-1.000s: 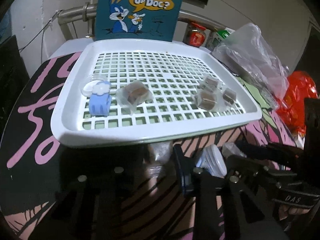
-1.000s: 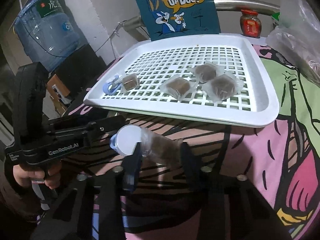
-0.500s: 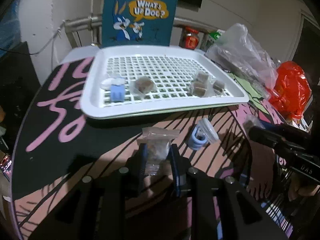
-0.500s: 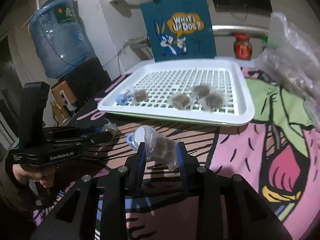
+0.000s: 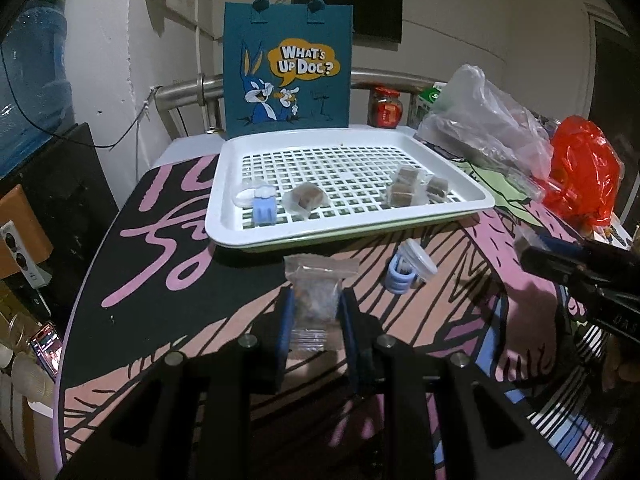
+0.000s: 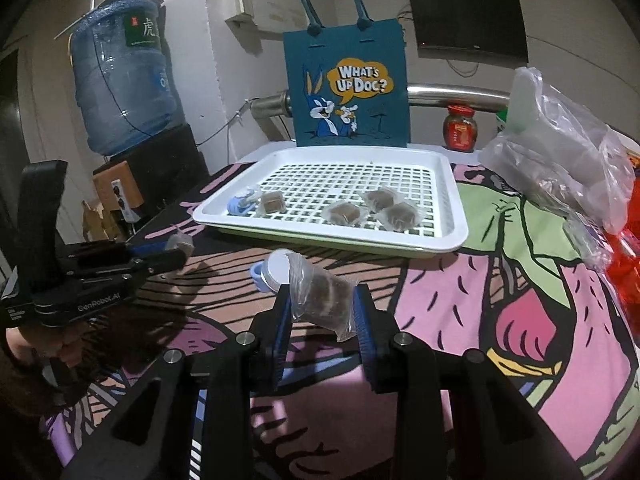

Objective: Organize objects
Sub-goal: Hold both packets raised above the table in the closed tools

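Packets [image 5: 315, 300] [image 6: 325, 300] clamped in both tools, short of tray's near rim [image 5: 320, 236].

The tray [image 5: 460, 184] lies on the bench [image 5: 160, 280], in front of the tote bag [image 5: 288, 72]. Four wrapped snacks [image 5: 306, 200] lie in the tray. A small capped container [image 5: 406, 270] lies on the bench before the tray.

Snack packet [image 6: 325, 300] between hand-held gripper [image 6: 322, 308] fingers
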A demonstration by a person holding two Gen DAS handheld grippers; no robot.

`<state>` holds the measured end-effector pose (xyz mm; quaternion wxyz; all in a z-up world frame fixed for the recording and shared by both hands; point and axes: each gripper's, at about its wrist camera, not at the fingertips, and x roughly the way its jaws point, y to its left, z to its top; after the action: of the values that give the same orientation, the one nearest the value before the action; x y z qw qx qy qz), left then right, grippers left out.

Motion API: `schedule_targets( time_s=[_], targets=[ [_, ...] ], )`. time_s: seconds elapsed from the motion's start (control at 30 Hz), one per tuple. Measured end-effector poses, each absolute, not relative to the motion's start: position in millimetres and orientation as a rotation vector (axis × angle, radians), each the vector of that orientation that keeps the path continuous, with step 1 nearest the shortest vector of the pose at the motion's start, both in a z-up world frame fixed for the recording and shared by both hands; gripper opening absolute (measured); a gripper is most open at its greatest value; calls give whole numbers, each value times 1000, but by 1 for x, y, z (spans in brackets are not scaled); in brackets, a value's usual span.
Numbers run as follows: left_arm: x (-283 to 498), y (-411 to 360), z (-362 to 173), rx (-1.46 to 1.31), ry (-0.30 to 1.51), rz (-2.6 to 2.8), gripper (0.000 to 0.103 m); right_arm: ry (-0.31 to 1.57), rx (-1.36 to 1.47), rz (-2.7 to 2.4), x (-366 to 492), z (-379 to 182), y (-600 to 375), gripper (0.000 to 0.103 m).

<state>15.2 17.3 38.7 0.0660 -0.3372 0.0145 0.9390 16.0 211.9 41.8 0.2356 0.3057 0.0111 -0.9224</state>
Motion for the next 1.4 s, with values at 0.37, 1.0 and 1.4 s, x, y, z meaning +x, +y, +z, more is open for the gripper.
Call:
schedule_targets(
  time_s=[0.37,1.0,1.4],
  targets=[
    [19,18,37,-989,55,2853,23,55,838,-2579,16,39,214,29],
    [29,6,46,-866,-27,2887,23,74,699,-2634,32,48,219,29],
    [31,4,46,-863,-53,2885,23,30,689,-2624,33,50,224,29]
  ],
)
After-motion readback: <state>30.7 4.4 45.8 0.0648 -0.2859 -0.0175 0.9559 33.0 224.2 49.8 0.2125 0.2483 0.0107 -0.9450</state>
